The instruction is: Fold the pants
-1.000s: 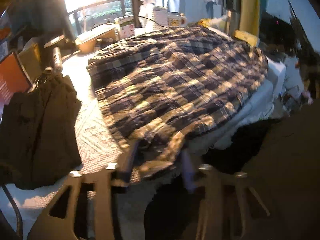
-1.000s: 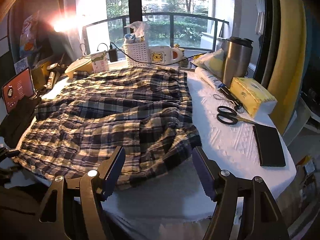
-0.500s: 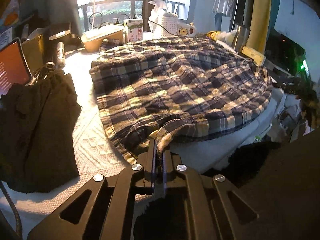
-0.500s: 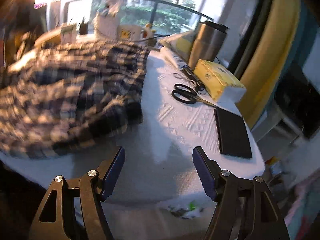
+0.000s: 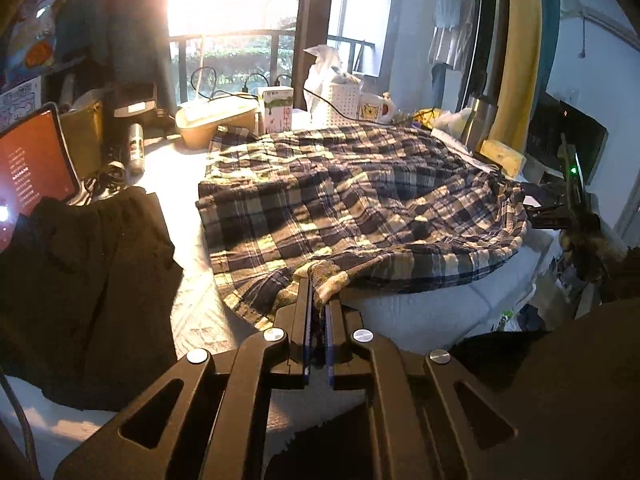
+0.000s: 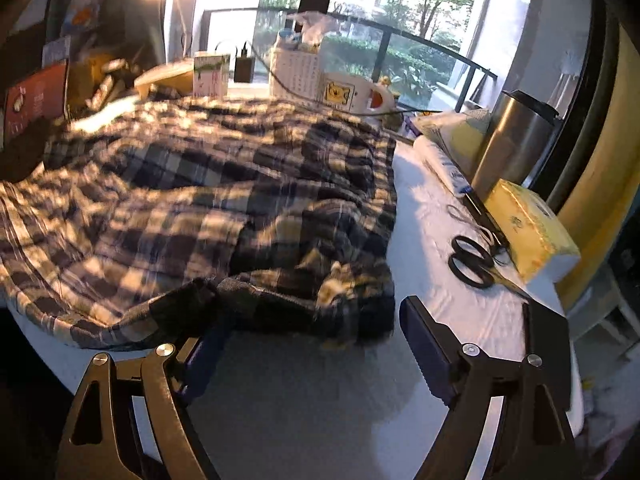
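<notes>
Plaid pants (image 5: pixel 352 204) in navy, cream and yellow lie spread over a white-covered table (image 5: pixel 188 312). My left gripper (image 5: pixel 318 304) is shut on their near hem, and the cloth rises in a small peak at the pads. In the right wrist view the same pants (image 6: pixel 224 200) fill the left and middle, blurred by motion. My right gripper (image 6: pixel 316 328) hangs just before their near right corner with its jaws opening. The bunched dark edge of the cloth lies at the tips, between the fingers, and the pads are clear of it.
A black garment (image 5: pixel 80 280) lies left of the pants, beside a lit tablet (image 5: pixel 28 168). Scissors (image 6: pixel 472 260), a yellow tissue box (image 6: pixel 528 228), a steel flask (image 6: pixel 516 136) and a black pouch (image 6: pixel 548 344) sit on the right. A bowl (image 5: pixel 212 120), carton and mug line the window side.
My left gripper closed on the pants' near hem and lifted it a little. My right gripper swung right, came back to the near right corner, sank, and its jaws spread wider.
</notes>
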The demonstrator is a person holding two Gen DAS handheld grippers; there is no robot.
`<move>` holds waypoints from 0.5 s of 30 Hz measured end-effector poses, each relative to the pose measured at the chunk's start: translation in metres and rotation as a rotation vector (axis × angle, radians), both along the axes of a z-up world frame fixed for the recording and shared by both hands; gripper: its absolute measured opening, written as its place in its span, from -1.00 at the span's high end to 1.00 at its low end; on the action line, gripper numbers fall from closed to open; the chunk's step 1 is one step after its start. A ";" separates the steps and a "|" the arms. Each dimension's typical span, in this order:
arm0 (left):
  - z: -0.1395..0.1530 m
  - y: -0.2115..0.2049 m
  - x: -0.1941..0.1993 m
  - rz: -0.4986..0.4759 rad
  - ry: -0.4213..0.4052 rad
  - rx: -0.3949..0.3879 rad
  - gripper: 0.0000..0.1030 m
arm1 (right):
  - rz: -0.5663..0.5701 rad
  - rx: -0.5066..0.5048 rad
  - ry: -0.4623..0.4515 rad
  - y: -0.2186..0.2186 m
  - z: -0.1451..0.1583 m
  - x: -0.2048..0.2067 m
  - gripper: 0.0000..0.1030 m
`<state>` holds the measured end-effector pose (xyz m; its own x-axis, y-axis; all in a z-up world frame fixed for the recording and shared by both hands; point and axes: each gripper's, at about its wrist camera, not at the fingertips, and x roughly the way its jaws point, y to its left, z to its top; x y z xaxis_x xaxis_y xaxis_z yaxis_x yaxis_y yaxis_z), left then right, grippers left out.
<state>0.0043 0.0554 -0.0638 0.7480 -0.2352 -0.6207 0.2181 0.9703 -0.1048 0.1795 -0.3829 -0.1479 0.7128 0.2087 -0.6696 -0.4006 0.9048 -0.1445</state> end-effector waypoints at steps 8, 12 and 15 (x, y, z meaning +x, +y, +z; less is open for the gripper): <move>0.020 0.004 -0.009 0.004 -0.089 -0.043 0.93 | 0.000 0.099 -0.037 -0.004 0.012 -0.004 0.60; 0.032 0.003 -0.011 0.005 -0.143 -0.050 0.93 | -0.026 0.119 -0.065 -0.010 0.022 -0.011 0.67; 0.040 0.003 -0.010 0.009 -0.180 -0.043 0.93 | -0.044 0.123 -0.097 -0.012 0.034 -0.016 0.68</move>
<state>-0.0053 0.0579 -0.0237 0.8484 -0.2516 -0.4658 0.2288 0.9677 -0.1060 0.1637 -0.3950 -0.1142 0.7831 0.2522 -0.5685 -0.3498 0.9344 -0.0673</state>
